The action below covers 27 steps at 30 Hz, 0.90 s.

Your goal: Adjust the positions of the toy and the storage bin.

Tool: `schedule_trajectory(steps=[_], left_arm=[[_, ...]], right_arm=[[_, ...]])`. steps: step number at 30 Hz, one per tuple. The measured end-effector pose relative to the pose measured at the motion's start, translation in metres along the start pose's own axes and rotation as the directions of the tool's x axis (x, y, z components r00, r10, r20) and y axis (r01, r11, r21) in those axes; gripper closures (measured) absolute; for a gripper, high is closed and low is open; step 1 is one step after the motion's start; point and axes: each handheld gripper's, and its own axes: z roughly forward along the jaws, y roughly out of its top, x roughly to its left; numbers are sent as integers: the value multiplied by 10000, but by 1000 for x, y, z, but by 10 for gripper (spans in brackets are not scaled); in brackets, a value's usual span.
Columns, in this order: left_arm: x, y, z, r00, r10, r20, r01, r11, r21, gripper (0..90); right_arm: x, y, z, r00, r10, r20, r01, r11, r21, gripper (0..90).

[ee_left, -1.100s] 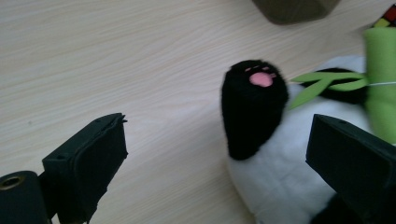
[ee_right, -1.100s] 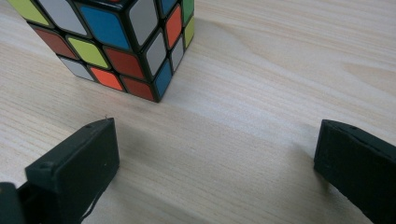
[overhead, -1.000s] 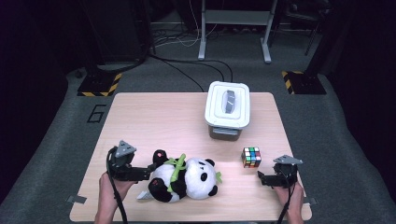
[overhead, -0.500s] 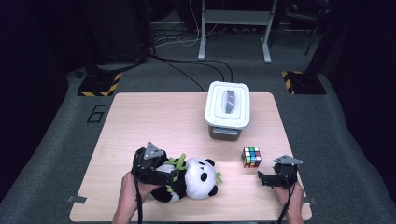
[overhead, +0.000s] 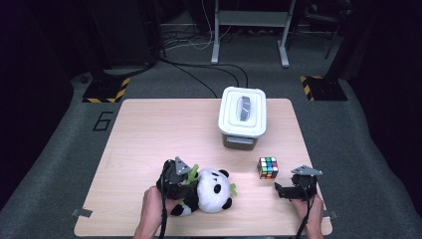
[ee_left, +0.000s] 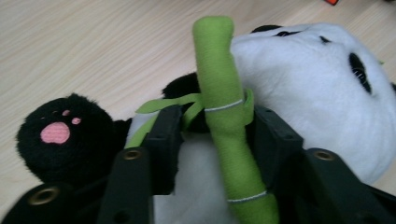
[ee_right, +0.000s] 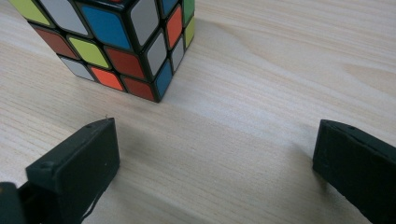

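Observation:
A panda plush lies on its back near the front edge of the wooden table, hugging a green bamboo stalk. My left gripper is at its left side. In the left gripper view the jaws of my left gripper have just been closing and now press on the panda's belly, with the stalk between them. A colourful puzzle cube stands to the panda's right. My right gripper rests on the table just right of the cube, open with only bare wood between the jaws.
A white lidded box with a grey handle stands at the back right of the table. Beyond the table lie grey floor, cables and metal stand legs. The person's hands come in over the front edge.
My left gripper moved right across the table up to the panda, and its jaws closed around the belly and bamboo stalk. The right gripper and the cube stayed put.

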Motion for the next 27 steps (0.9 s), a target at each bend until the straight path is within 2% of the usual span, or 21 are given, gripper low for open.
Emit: schedule_trajectory(steps=[5,11,19,27], left_arm=[[-3,1,3,9994,358,34,-359,9993,130,685],[0,-2,-3,9982,587,148,-585,9982,-133,735],[9,-7,-12,9977,678,72,-674,9965,-499,769],[26,-10,-23,9987,514,44,-508,9949,-872,769]], right_arm=[[0,0,0,10000,2,-3,-2,10000,2,0],[0,0,0,10000,-5,-1,5,10000,-2,0],[0,0,0,10000,-11,1,11,10000,3,0],[0,0,0,10000,-17,2,17,10000,0,0]])
